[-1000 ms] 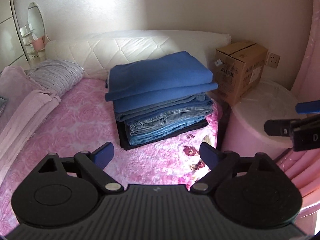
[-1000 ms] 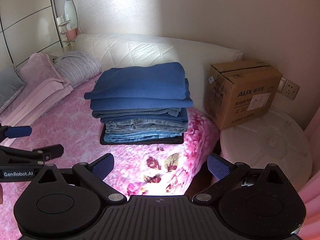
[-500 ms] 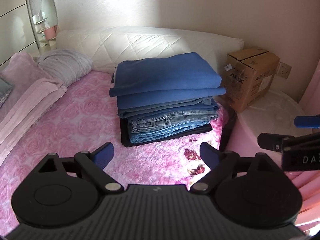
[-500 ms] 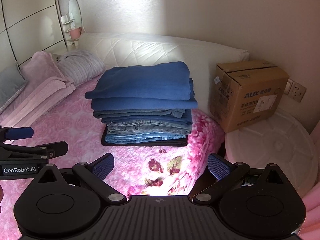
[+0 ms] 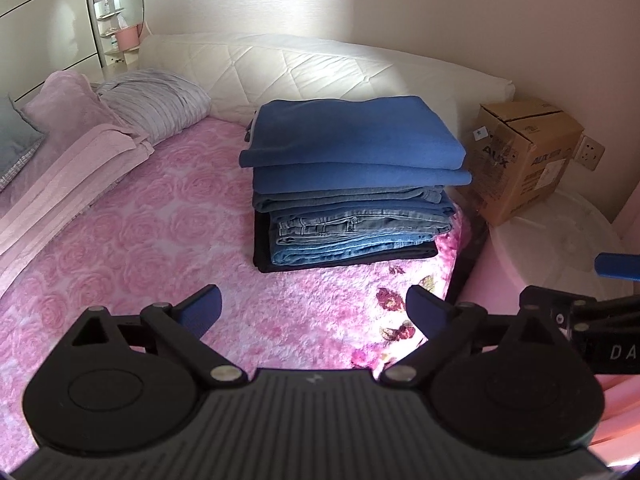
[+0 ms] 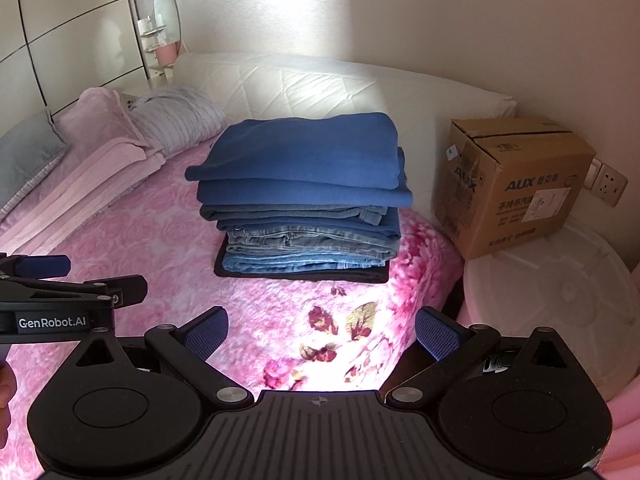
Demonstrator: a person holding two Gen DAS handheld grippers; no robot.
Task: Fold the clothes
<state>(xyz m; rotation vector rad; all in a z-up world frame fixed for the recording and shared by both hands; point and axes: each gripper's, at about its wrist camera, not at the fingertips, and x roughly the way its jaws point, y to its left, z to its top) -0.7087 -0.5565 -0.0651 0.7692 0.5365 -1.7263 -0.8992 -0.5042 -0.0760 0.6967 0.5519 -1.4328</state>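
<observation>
- Folded stack of clothes [image 5: 352,184] resting square on the pink bed [image 5: 160,248], nothing left loose nearby.
- Left gripper [image 5: 314,312] jaws just widened, spread, empty; right gripper [image 6: 320,334] likewise spread, empty.
- Best kept clear of the stack; judged finished.

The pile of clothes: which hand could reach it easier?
Probably the left. The pile of clothes sits straight ahead of the open left gripper; from the open right gripper it lies slightly off to the left.
</observation>
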